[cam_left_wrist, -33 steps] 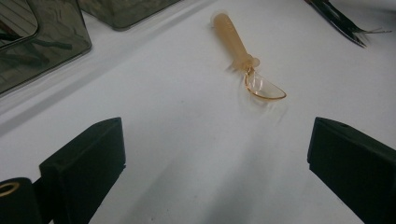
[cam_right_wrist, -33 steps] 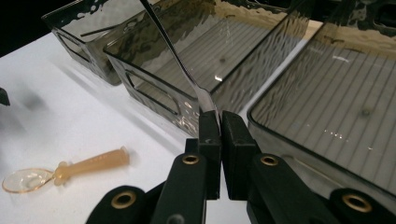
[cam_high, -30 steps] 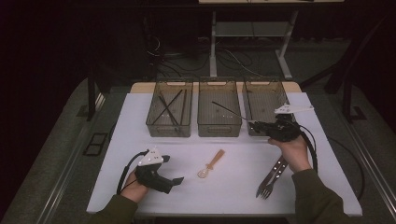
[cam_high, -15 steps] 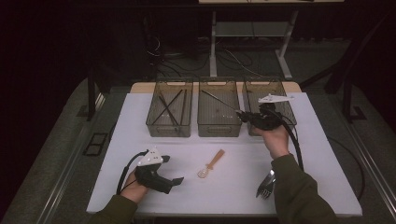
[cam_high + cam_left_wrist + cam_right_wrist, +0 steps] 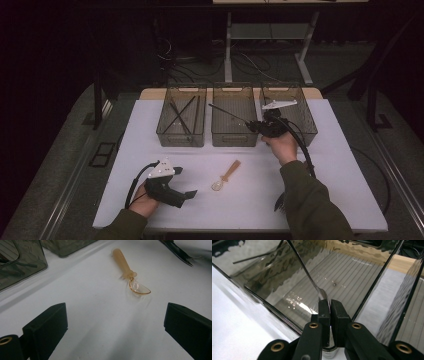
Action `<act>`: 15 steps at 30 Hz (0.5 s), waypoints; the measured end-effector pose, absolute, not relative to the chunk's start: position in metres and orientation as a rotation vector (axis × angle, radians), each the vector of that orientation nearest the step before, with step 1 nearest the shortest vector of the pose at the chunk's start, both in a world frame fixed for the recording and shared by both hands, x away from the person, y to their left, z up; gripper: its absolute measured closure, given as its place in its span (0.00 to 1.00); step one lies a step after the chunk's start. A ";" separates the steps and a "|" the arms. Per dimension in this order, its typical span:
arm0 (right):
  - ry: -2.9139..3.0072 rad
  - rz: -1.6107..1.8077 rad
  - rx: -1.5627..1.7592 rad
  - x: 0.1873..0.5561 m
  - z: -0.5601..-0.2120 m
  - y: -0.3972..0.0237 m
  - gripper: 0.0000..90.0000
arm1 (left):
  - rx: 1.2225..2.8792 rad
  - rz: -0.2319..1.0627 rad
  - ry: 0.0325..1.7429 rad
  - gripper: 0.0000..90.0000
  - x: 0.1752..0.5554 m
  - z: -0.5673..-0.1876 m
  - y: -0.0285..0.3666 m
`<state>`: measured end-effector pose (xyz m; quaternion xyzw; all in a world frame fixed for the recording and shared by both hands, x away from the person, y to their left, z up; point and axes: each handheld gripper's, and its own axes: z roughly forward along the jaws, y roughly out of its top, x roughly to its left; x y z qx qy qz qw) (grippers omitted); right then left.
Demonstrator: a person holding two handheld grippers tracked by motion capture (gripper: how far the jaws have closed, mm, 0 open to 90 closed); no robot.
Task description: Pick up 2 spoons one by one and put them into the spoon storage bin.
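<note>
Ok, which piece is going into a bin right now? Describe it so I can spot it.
Find the three smoky bins at the table's far edge, then the middle bin. Over it, the right tongs pinch a thin dark utensil, probably a spoon. Unlike the amber spoon lying on the table, it is held up, slanting.

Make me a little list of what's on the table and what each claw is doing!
right claw: shut on a thin metal utensil, held over the middle bin
left claw: open, nothing between its jaws, low over the white table
plastic spoon: lying on the table between the hands
left bin: dark sticks inside
right bin: contents hard to tell
</note>
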<state>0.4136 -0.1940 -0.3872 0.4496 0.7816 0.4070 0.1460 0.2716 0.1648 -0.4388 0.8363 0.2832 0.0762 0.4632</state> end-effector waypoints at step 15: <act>2.212 1.292 1.278 0.406 -0.379 -0.203 0.50 | 2.052 0.186 0.705 0.04 0.272 -0.439 0.165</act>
